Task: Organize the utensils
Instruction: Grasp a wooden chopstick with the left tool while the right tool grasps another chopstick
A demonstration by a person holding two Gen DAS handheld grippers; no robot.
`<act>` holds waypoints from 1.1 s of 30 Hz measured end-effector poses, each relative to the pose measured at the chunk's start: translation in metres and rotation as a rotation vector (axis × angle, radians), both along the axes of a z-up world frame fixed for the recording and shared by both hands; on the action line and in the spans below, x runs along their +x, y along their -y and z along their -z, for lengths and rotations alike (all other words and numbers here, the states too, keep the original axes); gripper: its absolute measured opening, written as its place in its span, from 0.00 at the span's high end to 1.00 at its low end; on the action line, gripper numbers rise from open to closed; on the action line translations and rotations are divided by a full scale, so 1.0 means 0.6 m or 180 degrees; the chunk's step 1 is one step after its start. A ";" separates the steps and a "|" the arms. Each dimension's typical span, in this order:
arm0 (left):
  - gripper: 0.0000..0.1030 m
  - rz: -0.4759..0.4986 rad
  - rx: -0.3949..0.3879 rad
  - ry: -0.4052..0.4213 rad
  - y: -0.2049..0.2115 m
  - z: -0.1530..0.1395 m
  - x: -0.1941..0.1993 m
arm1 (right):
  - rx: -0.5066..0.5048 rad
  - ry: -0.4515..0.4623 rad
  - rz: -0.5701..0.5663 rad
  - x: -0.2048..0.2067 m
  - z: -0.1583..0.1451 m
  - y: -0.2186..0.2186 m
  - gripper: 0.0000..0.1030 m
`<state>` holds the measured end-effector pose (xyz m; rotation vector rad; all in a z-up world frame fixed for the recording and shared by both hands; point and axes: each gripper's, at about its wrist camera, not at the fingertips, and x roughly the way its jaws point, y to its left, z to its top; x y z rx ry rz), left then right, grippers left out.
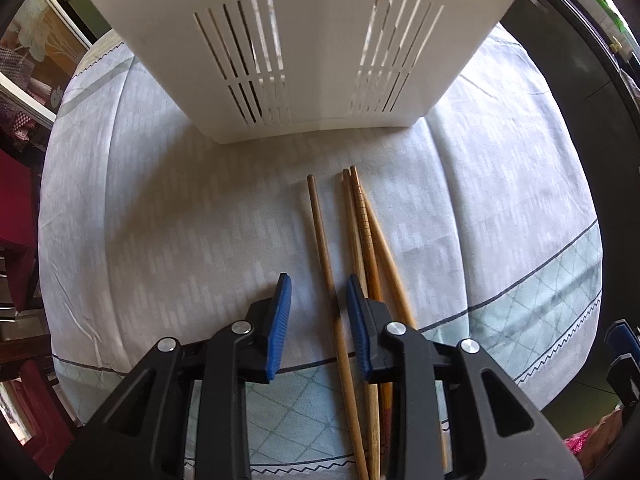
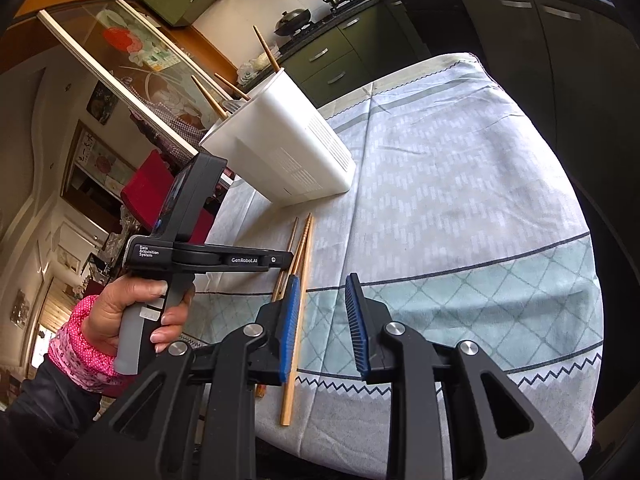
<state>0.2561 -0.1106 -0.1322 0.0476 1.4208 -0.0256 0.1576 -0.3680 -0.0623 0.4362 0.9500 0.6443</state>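
Note:
Several wooden chopsticks lie on the tablecloth in front of a white slotted utensil holder (image 1: pixel 312 60). My left gripper (image 1: pixel 318 280) points straight down over them, its blue pads apart. A single chopstick (image 1: pixel 320 232) runs between the pads without touching either. A bundle of three chopsticks (image 1: pixel 366 224) lies just outside the right pad. In the right wrist view the holder (image 2: pixel 288 148) has three chopsticks (image 2: pixel 266 54) standing in it. My right gripper (image 2: pixel 323 280) hovers open and empty over the table's near border, beside the lying chopsticks (image 2: pixel 305 248).
A hand (image 2: pixel 120 312) in a pink dotted sleeve grips the left gripper's handle at the left. The tablecloth (image 2: pixel 460 184) has a teal lattice border along the near edge. Dark kitchen cabinets (image 2: pixel 340 60) and a stove stand beyond the table's far side.

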 end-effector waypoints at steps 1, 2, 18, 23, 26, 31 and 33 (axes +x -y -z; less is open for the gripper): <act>0.84 0.0030 0.0005 0.0010 0.005 0.000 -0.002 | 0.0009 -0.0001 0.0004 -0.001 0.000 0.001 0.75; 0.88 0.0028 -0.0009 0.0010 0.007 0.000 -0.004 | 0.0017 -0.0004 0.0006 -0.002 0.001 0.002 0.75; 0.95 -0.0184 -0.0404 0.0917 -0.068 -0.062 -0.112 | -0.0268 -0.0071 -0.0171 0.020 0.021 -0.076 0.75; 0.95 -0.0264 -0.0566 0.1397 -0.112 -0.109 -0.163 | -0.0793 0.0034 -0.0260 0.045 0.030 -0.158 0.75; 0.95 -0.0242 -0.0540 0.1662 -0.129 -0.131 -0.196 | -0.1123 0.0091 -0.0315 0.061 0.044 -0.206 0.76; 0.95 -0.0251 -0.0552 0.1943 -0.135 -0.150 -0.240 | -0.1460 0.0083 -0.0369 0.077 0.075 -0.258 0.76; 0.94 -0.0248 -0.0557 0.2015 -0.135 -0.154 -0.248 | -0.1546 0.0078 -0.0373 0.079 0.083 -0.270 0.78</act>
